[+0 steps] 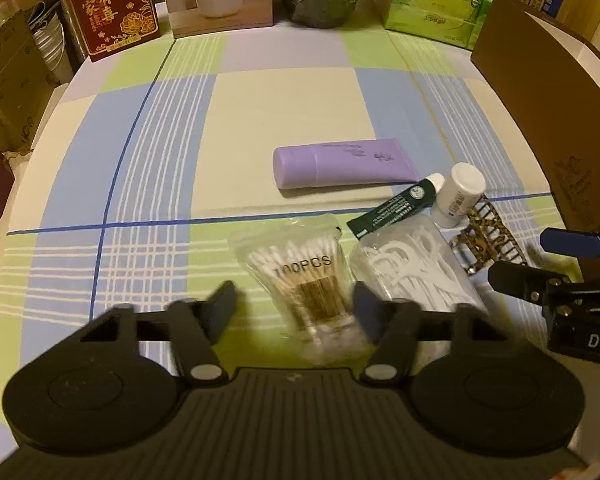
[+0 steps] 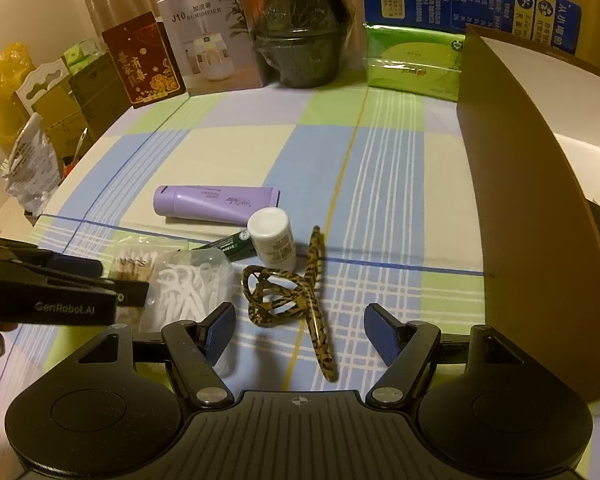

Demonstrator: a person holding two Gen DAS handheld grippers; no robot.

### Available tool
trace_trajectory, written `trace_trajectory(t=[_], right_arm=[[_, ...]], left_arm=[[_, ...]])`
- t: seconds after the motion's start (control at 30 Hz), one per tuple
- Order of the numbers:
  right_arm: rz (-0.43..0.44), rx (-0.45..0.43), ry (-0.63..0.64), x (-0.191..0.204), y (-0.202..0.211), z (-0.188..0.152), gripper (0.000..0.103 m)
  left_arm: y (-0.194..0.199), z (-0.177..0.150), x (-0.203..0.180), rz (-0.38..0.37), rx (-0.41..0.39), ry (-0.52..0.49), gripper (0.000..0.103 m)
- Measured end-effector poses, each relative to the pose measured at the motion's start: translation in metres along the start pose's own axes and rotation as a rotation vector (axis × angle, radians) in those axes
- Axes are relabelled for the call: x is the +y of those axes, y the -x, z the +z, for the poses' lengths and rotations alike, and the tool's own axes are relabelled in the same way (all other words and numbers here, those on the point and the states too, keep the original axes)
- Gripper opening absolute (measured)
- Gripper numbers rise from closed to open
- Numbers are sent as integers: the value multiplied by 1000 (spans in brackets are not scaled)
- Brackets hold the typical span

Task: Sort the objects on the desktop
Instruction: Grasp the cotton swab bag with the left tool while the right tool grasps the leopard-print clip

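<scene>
The left tool (image 1: 294, 312) sits low over the swab bag (image 1: 300, 280), one finger on each side of the bag's lower end. The fingers are blurred in the left wrist view, so whether the pads already press the plastic is hard to say; the jaws look partly drawn in, not yet pinching. The right tool (image 2: 300, 328) is released, its jaws standing wide around the near end of the hair clip (image 2: 296, 292).

Taking the swab bag as the landmark: the floss bag (image 1: 412, 268) lies touching its right edge, the hair clip just beyond that, the green tube (image 1: 396, 204) and white bottle (image 1: 458, 194) behind the floss bag, and the purple tube (image 1: 340, 164) farther back. The brown box (image 2: 512, 216) stands well off to the right on the surface (image 1: 284, 100), probably the place to put things.

To do this grasp well, the left tool should close on the stiff bundle of sticks, not on loose film, which would slip. It should keep its right finger clear of the floss bag so that only one bag lifts. The right tool should squeeze the clip's spine, not its open teeth.
</scene>
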State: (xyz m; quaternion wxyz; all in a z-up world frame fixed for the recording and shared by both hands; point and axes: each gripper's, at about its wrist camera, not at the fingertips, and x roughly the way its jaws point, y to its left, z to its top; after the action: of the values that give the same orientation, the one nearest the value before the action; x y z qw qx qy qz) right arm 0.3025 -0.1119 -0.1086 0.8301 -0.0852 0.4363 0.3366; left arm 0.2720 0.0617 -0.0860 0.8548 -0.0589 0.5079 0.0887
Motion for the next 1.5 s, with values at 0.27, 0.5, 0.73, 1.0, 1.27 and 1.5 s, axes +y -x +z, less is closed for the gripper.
trace_trajectory(t=[0.27,0.5,0.73,1.0,1.27,1.5], right_arm=[[-1,5,26,2,-11,3,69],[-5,11,57,4,-23,4,64],[1,19,71,5,-25,3,40],[-34,37,46,-1,-16,-2,40],[-23,52,41,-9,4,-21,40],[1,77,34,-22,32,-50,40]], left_arm=[[0,-3,28,15,-2,42,29],[5,-11,43,24,6,81,32],[3,-8,37,40,11,59,46],[-4,-3,30,49,11,29,43],[1,-10,24,13,9,2,28],[20,-39,14,-45,33,-54,26]])
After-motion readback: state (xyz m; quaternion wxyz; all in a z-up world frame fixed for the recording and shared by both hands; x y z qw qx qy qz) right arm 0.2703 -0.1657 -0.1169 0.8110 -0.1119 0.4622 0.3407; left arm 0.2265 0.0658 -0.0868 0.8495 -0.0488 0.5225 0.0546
